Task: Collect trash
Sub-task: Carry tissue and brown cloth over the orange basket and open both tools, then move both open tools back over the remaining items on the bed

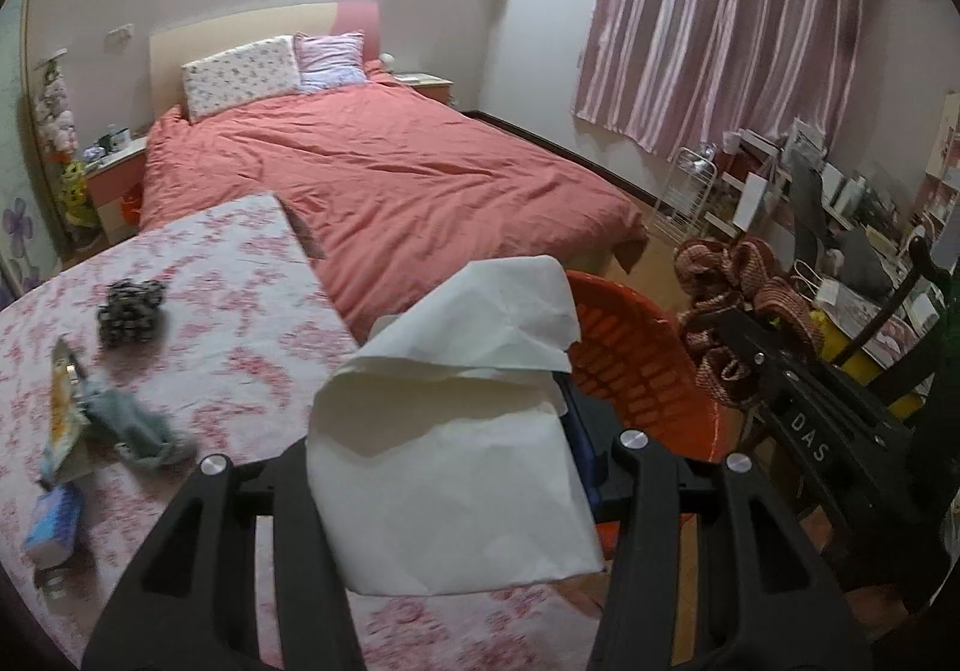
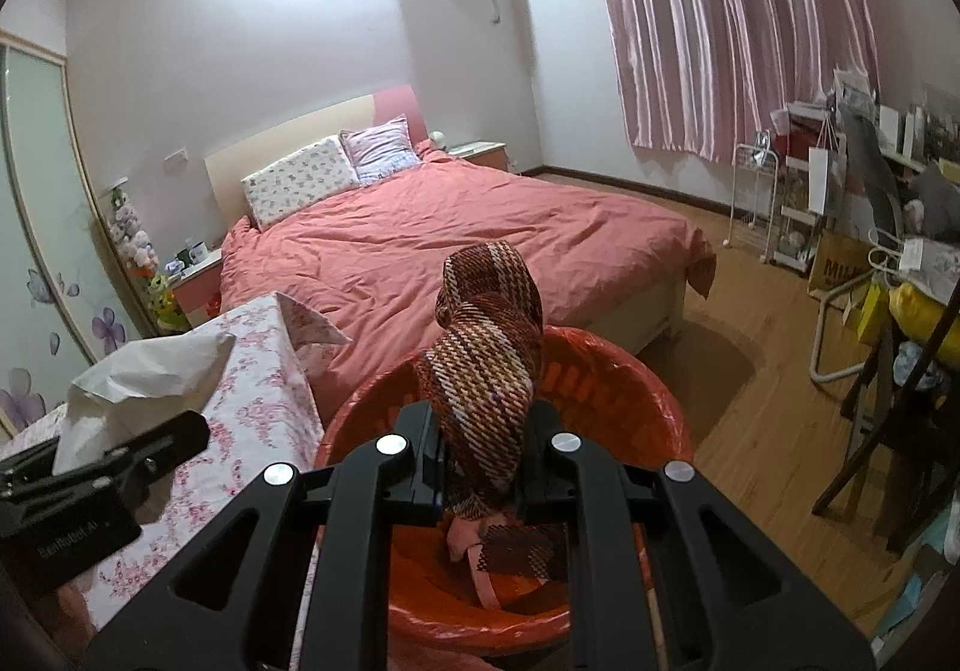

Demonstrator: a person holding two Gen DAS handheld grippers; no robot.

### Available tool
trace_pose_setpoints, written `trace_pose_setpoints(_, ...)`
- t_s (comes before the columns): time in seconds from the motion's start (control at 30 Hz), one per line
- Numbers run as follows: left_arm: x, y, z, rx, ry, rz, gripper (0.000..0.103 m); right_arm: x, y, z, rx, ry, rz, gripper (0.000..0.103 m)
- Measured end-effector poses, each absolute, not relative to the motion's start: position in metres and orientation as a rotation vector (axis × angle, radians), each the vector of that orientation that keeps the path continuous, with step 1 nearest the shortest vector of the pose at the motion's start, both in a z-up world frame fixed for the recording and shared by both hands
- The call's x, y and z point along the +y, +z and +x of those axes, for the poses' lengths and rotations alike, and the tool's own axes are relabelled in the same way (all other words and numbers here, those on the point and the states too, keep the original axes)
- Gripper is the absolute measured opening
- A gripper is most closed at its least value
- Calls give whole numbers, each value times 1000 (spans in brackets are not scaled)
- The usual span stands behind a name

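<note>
My left gripper [image 1: 444, 431] is shut on a large crumpled white paper sheet [image 1: 456, 479], held over the table's right edge beside an orange basket [image 1: 636, 347]. In the right wrist view that paper [image 2: 138, 377] and the left gripper [image 2: 150, 443] show at the left. My right gripper [image 2: 480, 467] is shut on a brown woven cloth [image 2: 489, 335], whose lower end hangs inside the orange basket [image 2: 630, 389]. The left wrist view shows the right gripper [image 1: 732, 323] with the cloth [image 1: 738, 275] just right of the basket.
The floral-covered table [image 1: 240, 323] carries a black crumpled wad [image 1: 131, 308], a grey rag [image 1: 129, 422], a yellow packet [image 1: 63, 407] and a blue-white carton [image 1: 54, 521]. A red-covered bed [image 2: 456, 245] lies beyond. Cluttered shelves and a chair [image 2: 888, 407] stand at right.
</note>
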State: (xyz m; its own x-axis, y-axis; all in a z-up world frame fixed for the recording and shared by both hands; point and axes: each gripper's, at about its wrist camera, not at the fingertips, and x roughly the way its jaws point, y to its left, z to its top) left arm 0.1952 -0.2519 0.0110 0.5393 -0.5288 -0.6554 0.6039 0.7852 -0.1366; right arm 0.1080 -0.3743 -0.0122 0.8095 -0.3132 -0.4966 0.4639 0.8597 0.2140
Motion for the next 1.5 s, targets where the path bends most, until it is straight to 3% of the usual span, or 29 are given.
trace_pose_setpoints(0.17,-276,-3,199,767,-706,123,50,-390,-22,111,485,-415,386,15)
trace_pose_setpoints(0.23,-287,-10,201,775,-712,132,57,-395,-25,113,491,-413,405,16)
trace_pose_setpoints(0.47,-295,-32,210,802,-672,172,65,-404,-34,115,509,-415,436,38)
trace_pose_setpoints(0.87,-244,-26,216,788,-552,157,71,-394,-23,113,506,-410,398,52)
trace_pose_setpoints(1.5,-86,-11,203,757,-288,61,76,-299,-13,129,568,-234,313,53)
